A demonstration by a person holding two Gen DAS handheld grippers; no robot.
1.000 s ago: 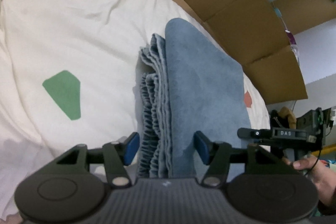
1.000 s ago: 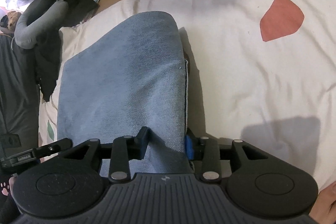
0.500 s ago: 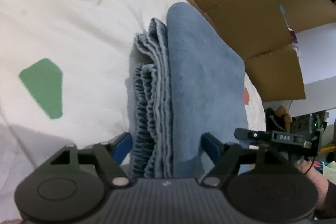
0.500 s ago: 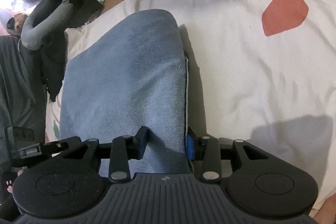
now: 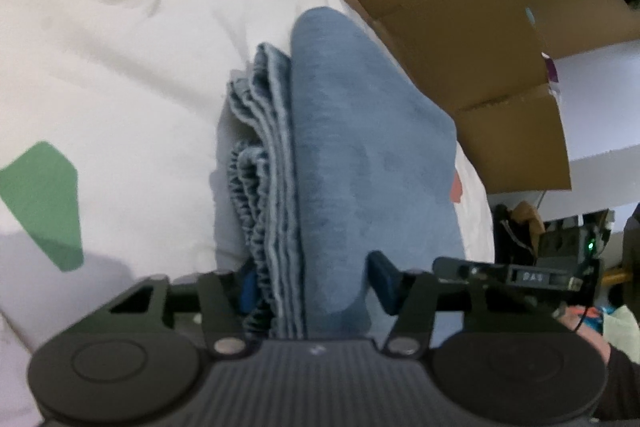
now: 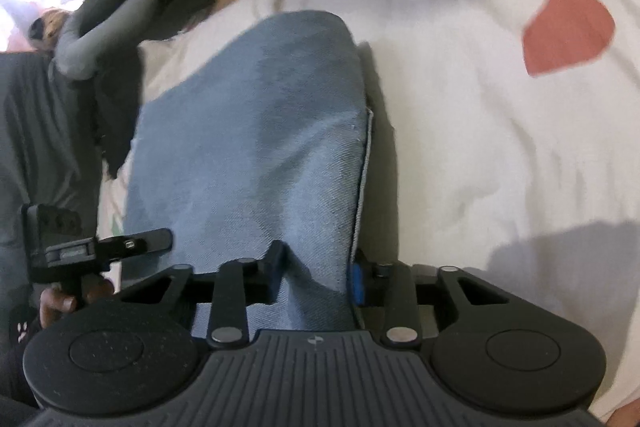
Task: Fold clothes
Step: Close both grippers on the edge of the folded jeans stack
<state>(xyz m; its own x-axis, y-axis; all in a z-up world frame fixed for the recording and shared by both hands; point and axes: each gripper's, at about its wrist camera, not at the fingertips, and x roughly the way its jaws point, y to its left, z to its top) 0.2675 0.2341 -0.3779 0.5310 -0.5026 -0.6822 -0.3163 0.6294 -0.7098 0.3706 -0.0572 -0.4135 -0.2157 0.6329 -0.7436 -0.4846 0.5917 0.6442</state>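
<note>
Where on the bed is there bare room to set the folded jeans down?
Bare sheet lies between the jeans and the green patch, and between the jeans and the red patch. The cardboard edge is crowded.

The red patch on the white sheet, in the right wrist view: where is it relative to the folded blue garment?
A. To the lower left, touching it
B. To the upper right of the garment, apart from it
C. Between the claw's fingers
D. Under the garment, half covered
B: the red patch lies on bare white sheet, up and right of the folded blue garment, not touching it.
</note>
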